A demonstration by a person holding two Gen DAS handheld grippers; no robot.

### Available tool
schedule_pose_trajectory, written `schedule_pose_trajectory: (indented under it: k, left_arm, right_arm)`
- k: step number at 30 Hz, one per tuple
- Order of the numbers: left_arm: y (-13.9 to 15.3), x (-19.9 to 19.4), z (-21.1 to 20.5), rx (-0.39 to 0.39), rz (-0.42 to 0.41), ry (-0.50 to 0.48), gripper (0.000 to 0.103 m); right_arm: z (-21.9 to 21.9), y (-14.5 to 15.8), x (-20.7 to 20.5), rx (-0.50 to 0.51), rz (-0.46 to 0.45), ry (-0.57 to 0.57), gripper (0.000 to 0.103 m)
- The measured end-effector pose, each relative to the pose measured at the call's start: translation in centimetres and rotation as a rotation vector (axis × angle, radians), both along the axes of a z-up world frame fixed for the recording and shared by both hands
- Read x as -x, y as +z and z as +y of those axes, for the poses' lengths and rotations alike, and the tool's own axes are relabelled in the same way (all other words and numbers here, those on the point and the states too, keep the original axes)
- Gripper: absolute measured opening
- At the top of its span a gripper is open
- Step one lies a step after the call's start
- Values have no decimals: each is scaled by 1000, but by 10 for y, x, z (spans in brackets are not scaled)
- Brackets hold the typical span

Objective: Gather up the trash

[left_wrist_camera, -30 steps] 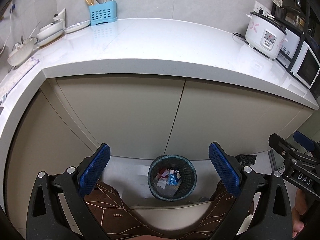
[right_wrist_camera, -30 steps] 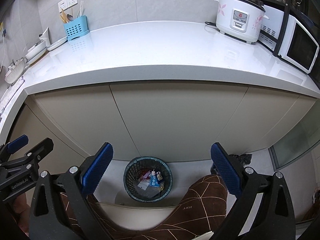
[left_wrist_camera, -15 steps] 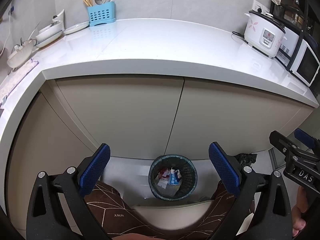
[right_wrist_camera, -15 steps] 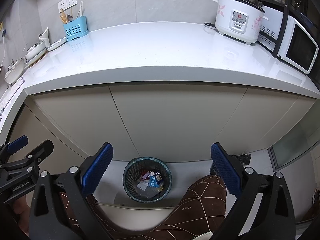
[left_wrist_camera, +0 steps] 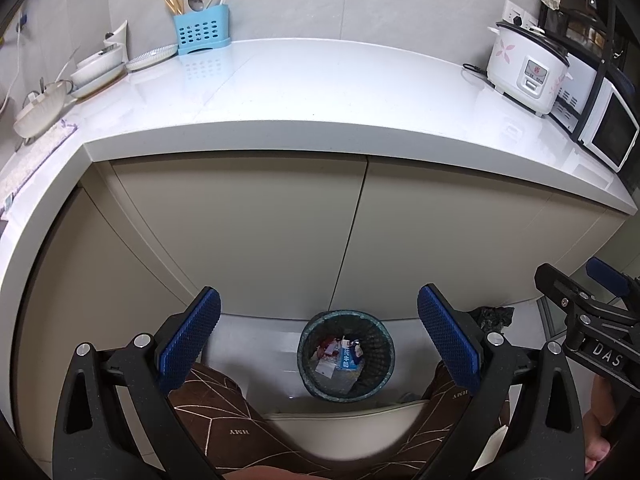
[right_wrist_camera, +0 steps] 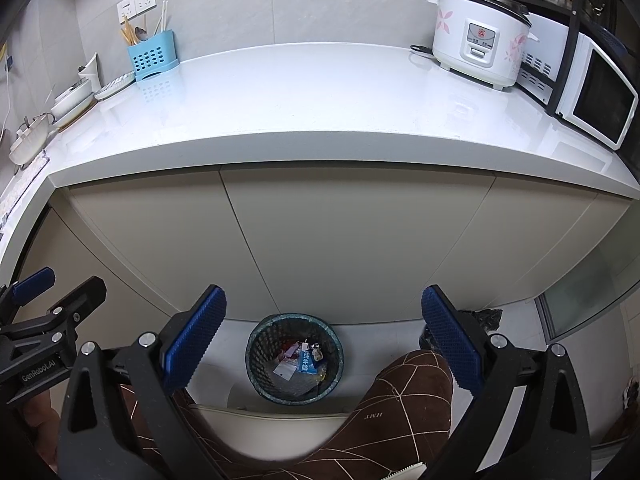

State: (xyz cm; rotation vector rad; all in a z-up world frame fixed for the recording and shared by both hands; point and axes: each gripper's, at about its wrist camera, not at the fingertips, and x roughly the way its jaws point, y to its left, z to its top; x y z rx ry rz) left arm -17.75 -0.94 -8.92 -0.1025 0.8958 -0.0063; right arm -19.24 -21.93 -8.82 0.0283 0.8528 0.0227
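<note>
A dark mesh trash bin [left_wrist_camera: 346, 354] stands on the floor against the cabinet, holding wrappers and a small blue carton [left_wrist_camera: 347, 359]. It also shows in the right wrist view [right_wrist_camera: 295, 357] with the carton [right_wrist_camera: 307, 361] inside. My left gripper [left_wrist_camera: 318, 338] is open and empty, held high above the bin. My right gripper [right_wrist_camera: 323, 340] is open and empty too, at about the same height. Each gripper shows at the edge of the other's view.
The white countertop [left_wrist_camera: 320, 92] carries a blue utensil holder [left_wrist_camera: 202, 30], bowls and plates [left_wrist_camera: 96, 70] at the left, a rice cooker [left_wrist_camera: 526, 68] and a microwave [left_wrist_camera: 600, 128] at the right. Beige cabinet doors [right_wrist_camera: 340, 240] lie below. A person's brown-trousered legs [right_wrist_camera: 400, 408] are beneath the grippers.
Both grippers have drifted slightly back and up, so the bin looks a little smaller. Both stay open and empty.
</note>
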Motion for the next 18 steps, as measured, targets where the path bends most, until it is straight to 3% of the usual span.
schedule_pose_trajectory:
  k: [18]
  left_arm:
    - [3, 0, -1, -2, 2, 2, 97]
  right_arm:
    - [2, -1, 1, -2, 0, 2, 94]
